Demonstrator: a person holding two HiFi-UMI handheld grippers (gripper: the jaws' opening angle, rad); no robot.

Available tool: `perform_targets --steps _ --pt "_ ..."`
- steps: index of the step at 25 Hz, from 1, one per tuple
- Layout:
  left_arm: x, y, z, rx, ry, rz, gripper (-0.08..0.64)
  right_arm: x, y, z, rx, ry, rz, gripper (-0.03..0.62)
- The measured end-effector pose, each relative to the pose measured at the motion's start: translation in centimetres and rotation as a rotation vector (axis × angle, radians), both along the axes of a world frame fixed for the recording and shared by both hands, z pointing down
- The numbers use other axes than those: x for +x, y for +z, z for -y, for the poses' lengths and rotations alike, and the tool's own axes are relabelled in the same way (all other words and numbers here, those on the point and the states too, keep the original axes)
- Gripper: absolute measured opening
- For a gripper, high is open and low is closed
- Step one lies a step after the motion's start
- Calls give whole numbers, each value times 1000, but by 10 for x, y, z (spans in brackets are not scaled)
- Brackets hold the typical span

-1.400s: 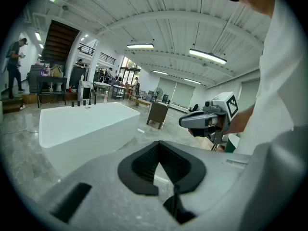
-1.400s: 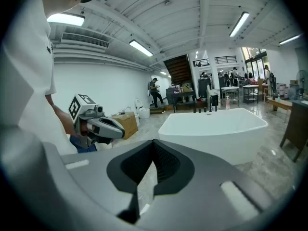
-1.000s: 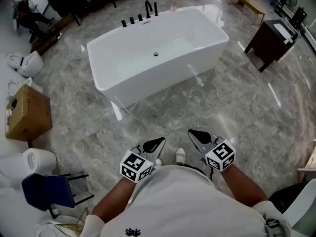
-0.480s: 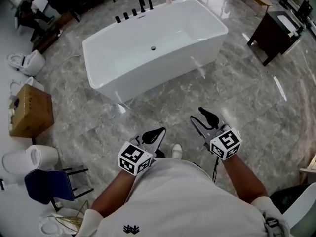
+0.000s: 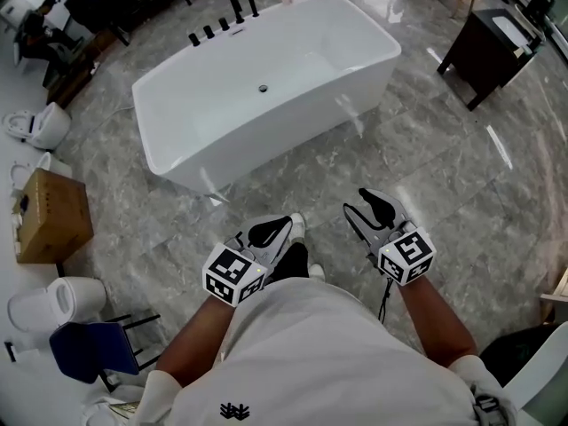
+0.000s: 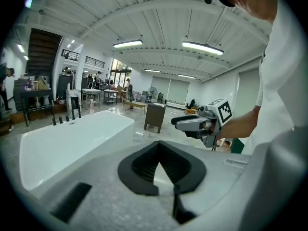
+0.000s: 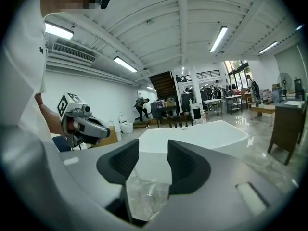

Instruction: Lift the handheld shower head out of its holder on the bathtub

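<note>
Fingers of the left gripper (image 5: 277, 229) are pressing together; those of the right gripper (image 5: 364, 204) have just been opening, empty. The slim black handheld shower head (image 5: 236, 7) is standing well away on the far rim of the white rectangular bathtub (image 5: 266, 140), beside lookalike black knobs (image 5: 206, 32), probably inviting a wrong grab.

no legible text anywhere (only coded square markers (image 5: 232, 274)).

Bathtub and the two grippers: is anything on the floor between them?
Nothing: the head view shows only bare marble floor between bathtub, left gripper and right gripper.
</note>
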State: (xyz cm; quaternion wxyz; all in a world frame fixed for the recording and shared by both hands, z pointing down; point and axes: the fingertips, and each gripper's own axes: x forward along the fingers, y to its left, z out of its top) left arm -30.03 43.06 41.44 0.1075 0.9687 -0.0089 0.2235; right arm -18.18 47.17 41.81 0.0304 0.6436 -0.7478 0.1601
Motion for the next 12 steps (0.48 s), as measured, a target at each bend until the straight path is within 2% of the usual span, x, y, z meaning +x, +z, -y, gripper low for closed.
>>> perform_targets --steps 5,12 --pt "41 0 51 -10 39 -11 6 33 -4 35 -23 25 -17 198" --pt "100 -10 119 -35 88 -58 6 81 -9 120 -52 40 -39 193"
